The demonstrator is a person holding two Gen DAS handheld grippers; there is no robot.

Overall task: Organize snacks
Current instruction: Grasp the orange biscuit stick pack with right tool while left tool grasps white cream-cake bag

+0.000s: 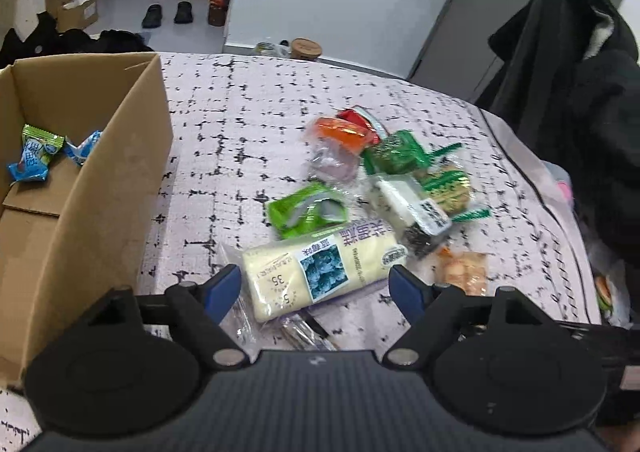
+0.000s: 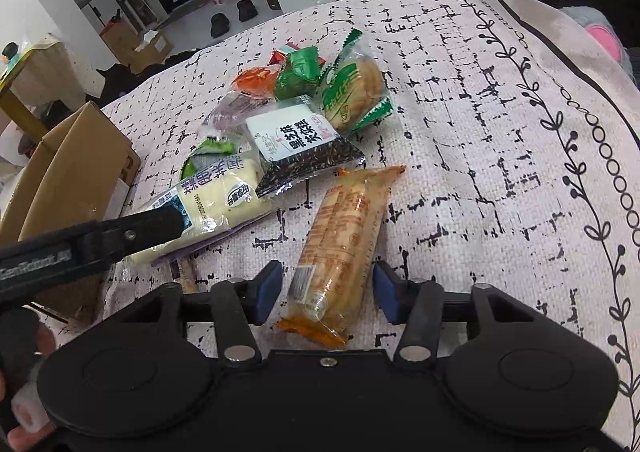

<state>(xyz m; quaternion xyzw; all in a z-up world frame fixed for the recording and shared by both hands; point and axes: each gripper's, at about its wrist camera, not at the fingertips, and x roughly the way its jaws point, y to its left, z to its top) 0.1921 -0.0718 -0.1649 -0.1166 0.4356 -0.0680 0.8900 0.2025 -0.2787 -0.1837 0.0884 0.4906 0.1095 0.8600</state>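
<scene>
A cream cake packet with a blueberry label (image 1: 320, 276) lies on the patterned tablecloth (image 1: 240, 123) between the fingers of my left gripper (image 1: 316, 288). The blue pads stand at its two ends without visibly squeezing it. One left finger (image 2: 152, 221) crosses the same packet (image 2: 224, 199) in the right wrist view. My right gripper (image 2: 328, 290) straddles an orange biscuit packet (image 2: 340, 236); a sliver of cloth shows on each side of it, so the gripper is open. An open cardboard box (image 1: 120, 171) at the left holds a few blue and green wrapped sweets (image 1: 36, 155).
Behind the cake lies a heap of snacks: a green packet (image 1: 308, 207), a black-rice packet (image 1: 416, 211), an orange jelly cup (image 1: 340, 135) and a round biscuit packet (image 1: 448, 187). A dark coat (image 1: 580, 91) hangs past the table's right edge. A pink soft toy (image 2: 600, 35) sits far right.
</scene>
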